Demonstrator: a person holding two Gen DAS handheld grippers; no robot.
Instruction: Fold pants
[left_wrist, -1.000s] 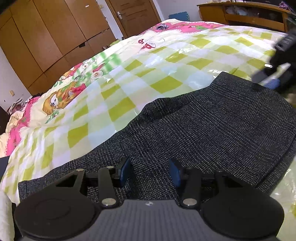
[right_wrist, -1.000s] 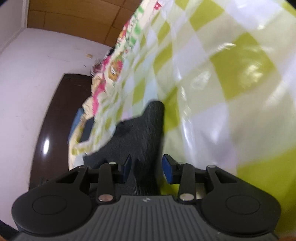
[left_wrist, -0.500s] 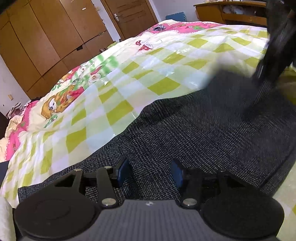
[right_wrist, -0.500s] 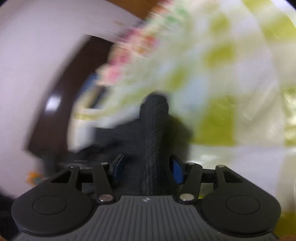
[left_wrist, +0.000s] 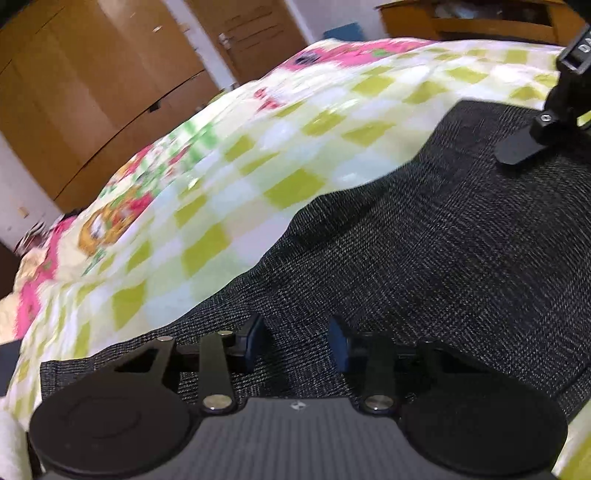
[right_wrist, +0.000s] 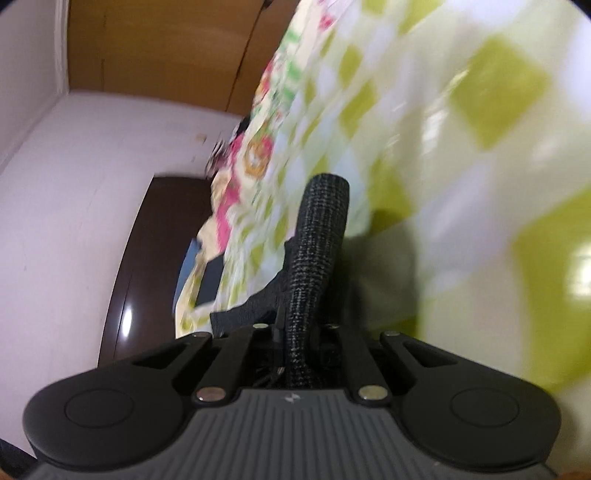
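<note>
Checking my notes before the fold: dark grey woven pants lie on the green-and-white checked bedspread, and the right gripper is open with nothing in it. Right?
Not quite. The right gripper is shut on a fold of the dark grey woven pants, as the right wrist view shows; its jaws have just closed. The pants do lie on the green-and-white checked bedspread.

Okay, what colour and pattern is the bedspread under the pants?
White and lime-green checks on the bedspread, with pink cartoon prints; clearest from the left wrist.
</note>
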